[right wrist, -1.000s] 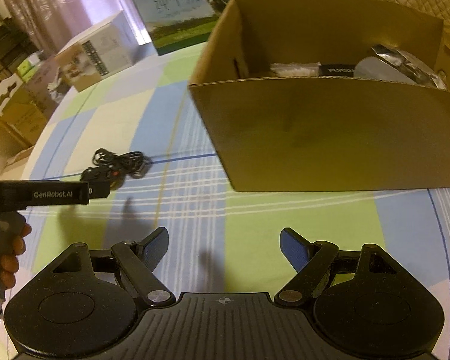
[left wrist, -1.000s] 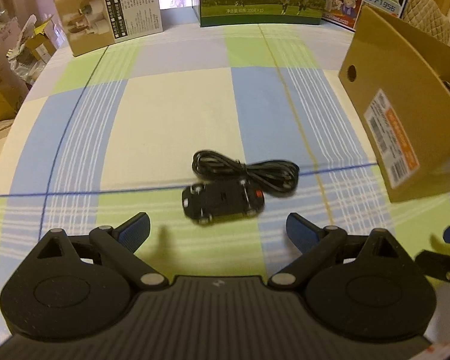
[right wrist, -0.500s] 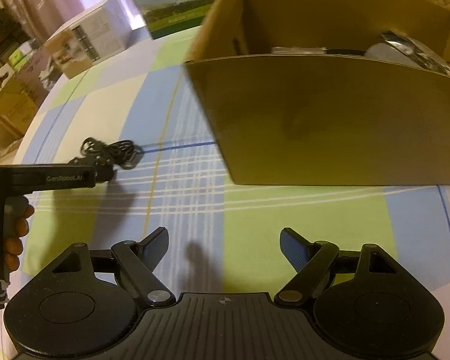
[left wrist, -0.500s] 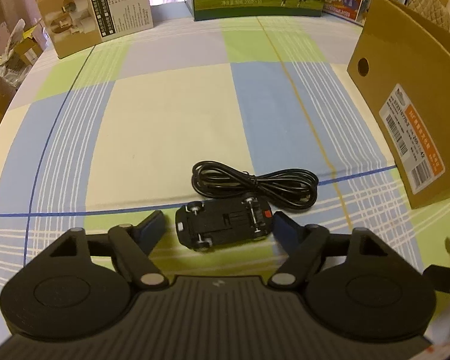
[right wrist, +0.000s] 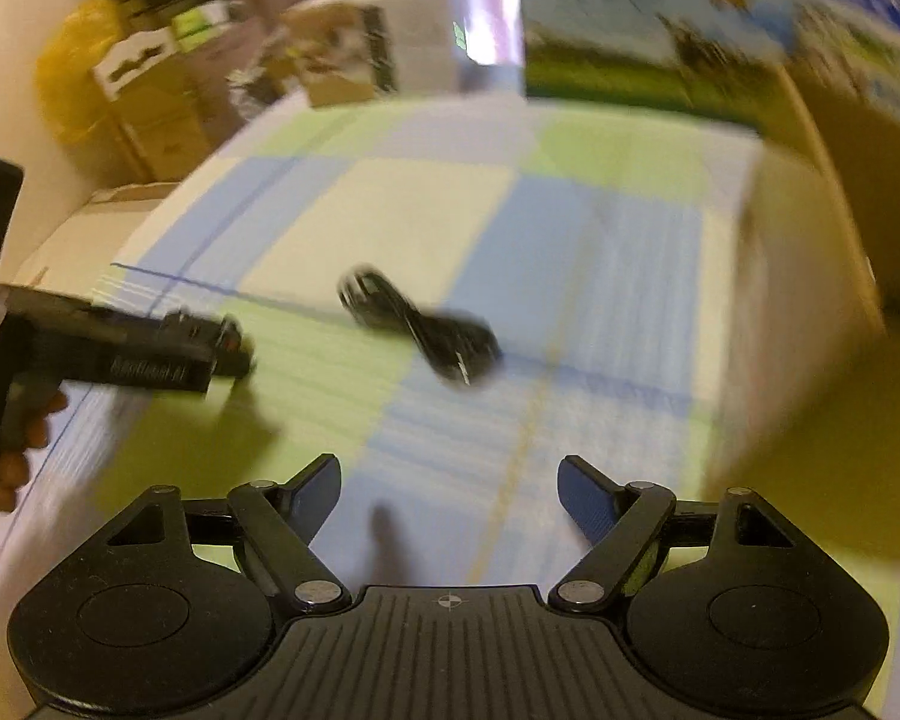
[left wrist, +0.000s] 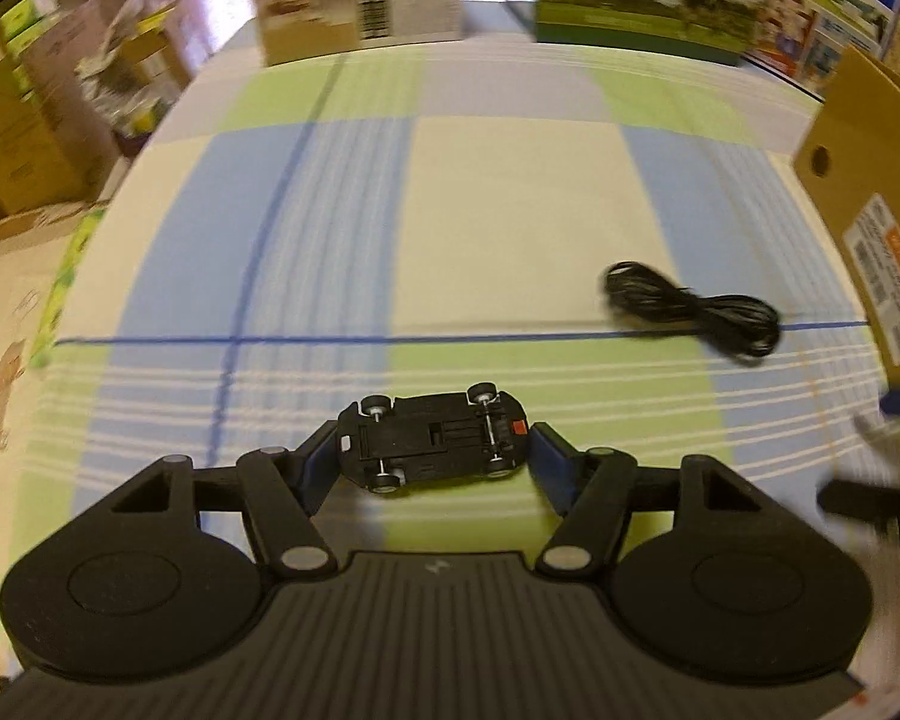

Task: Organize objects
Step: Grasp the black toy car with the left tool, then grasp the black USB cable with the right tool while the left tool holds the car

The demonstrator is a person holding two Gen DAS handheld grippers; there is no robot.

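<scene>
Lifted since a moment ago, the upturned toy car point(left wrist: 431, 439) sits clamped in the left gripper point(left wrist: 432, 459) at lower centre, ready for the cardboard box point(left wrist: 870, 180), while the right gripper point(right wrist: 449, 489) gapes empty near the coiled black cable point(right wrist: 417, 324).

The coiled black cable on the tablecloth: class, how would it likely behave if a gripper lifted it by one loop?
The coiled black cable is thin and loosely bundled, so it would probably sag and partly uncoil. It looks light, so it should lift easily. Lying flat on the checked tablecloth, it seems unlikely to roll.
</scene>
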